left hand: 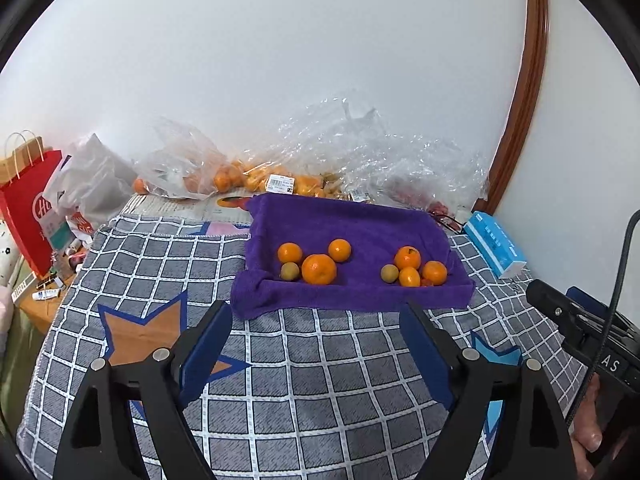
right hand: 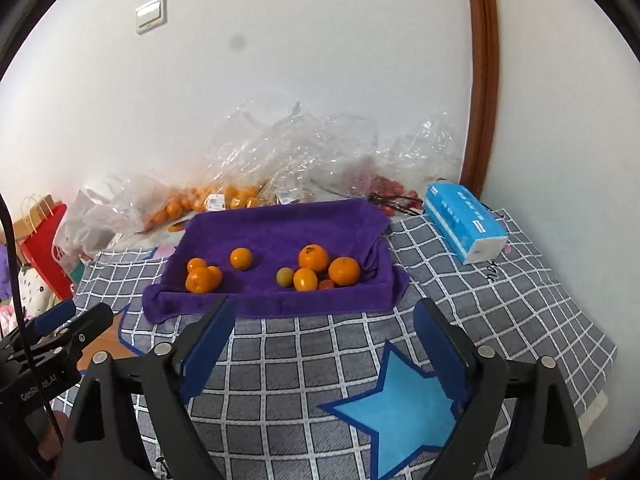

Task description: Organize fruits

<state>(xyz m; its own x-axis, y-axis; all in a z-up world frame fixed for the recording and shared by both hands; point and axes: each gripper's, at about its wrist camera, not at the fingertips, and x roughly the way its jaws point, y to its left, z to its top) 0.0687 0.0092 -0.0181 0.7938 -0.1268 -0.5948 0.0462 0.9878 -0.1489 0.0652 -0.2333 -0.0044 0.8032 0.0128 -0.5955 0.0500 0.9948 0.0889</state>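
Both grippers, left (left hand: 316, 312) and right (right hand: 324, 312), lower frame: jaws apart, empty. Centre frame: purple towel (left hand: 360, 220) bearing two clusters of oranges (left hand: 319, 269).

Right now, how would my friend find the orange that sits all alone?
Find the purple towel on the checked blanket. Two bunches of fruit lie on it, and between them, slightly further back, sits one small orange. It alone touches no other fruit.
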